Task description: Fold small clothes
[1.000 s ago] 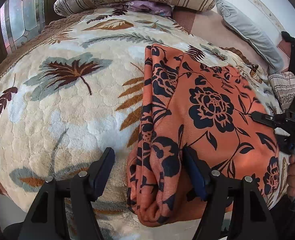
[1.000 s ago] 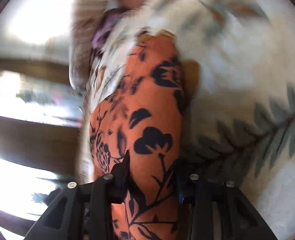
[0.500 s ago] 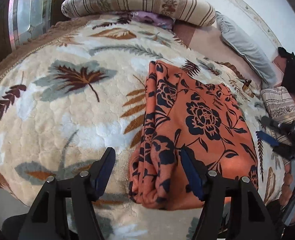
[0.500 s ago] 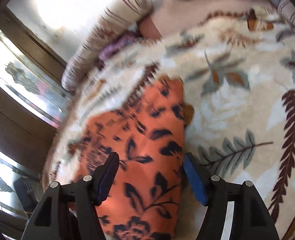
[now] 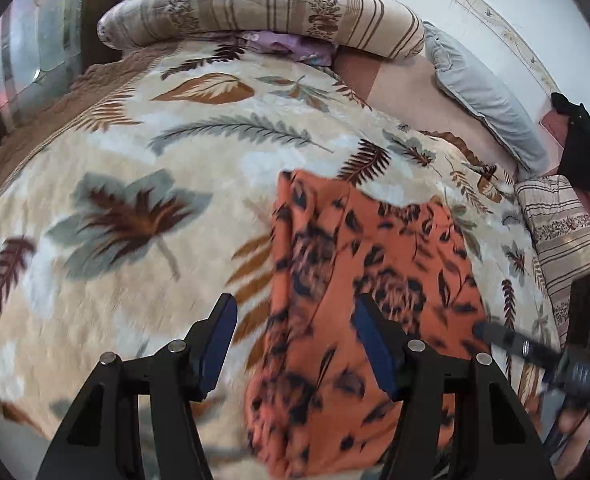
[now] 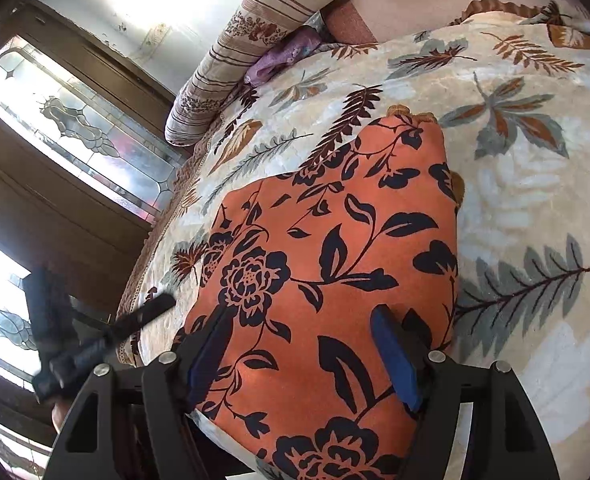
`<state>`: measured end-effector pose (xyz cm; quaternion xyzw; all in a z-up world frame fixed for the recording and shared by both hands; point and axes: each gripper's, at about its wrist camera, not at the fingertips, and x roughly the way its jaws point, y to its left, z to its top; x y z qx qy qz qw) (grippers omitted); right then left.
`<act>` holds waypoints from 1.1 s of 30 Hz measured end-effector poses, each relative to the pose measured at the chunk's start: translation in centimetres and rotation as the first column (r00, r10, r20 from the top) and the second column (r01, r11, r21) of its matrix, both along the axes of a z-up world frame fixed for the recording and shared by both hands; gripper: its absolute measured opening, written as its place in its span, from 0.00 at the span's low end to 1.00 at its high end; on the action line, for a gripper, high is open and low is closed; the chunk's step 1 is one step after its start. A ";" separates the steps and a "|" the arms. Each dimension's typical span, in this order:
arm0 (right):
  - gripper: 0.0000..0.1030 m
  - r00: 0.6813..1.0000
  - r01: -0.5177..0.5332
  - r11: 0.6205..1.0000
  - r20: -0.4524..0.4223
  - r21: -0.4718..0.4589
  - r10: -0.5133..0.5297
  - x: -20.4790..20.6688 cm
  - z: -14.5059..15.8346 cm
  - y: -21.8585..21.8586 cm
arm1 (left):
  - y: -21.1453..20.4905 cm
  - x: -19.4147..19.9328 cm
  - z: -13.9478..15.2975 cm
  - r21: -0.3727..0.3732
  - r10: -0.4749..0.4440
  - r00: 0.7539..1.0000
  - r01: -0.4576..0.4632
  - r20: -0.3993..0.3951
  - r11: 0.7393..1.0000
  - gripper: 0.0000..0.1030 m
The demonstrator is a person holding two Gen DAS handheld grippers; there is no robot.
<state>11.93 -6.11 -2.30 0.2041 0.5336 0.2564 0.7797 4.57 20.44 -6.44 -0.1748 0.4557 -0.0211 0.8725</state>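
Observation:
An orange garment with black flowers [image 5: 359, 300] lies folded flat on the leaf-patterned bed blanket [image 5: 135, 184]. My left gripper [image 5: 295, 344] is open and empty above the garment's near left edge. My right gripper [image 6: 303, 348] is open and empty above the garment [image 6: 335, 248] at its near end. The right gripper also shows at the right edge of the left wrist view [image 5: 535, 352], and the left gripper shows at the left of the right wrist view [image 6: 95, 336].
A striped bolster [image 5: 263, 8] and a grey pillow [image 5: 487, 92] lie at the head of the bed. A purple cloth [image 5: 287, 42] sits under the bolster. A striped folded cloth [image 5: 563, 232] and a black item [image 5: 583, 148] are at the right. A wooden glass-panelled door [image 6: 67, 128] stands beside the bed.
Both grippers have pulled back and up from the garment. The right gripper, shut on the cloth a second ago, has opened and let it go. The garment lies flat.

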 end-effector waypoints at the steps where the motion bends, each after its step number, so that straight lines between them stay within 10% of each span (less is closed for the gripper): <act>1: 0.72 1.000 0.001 1.000 0.000 0.002 -0.001 -0.2 0.0 0.1 | -0.1 1.5 -0.3 -0.017 -0.009 1.000 0.009 -0.020 1.000 0.61; 6: 0.72 1.000 0.000 1.000 -0.014 0.025 0.001 -0.2 -0.6 0.2 | 1.5 7.2 -5.2 -0.020 0.034 0.983 -0.039 -0.178 0.999 0.53; 33: 0.75 0.988 0.154 0.987 -0.032 0.048 -0.153 -7.7 0.7 -6.5 | -3.1 -4.3 2.0 0.206 0.003 1.000 -0.006 0.017 0.979 0.65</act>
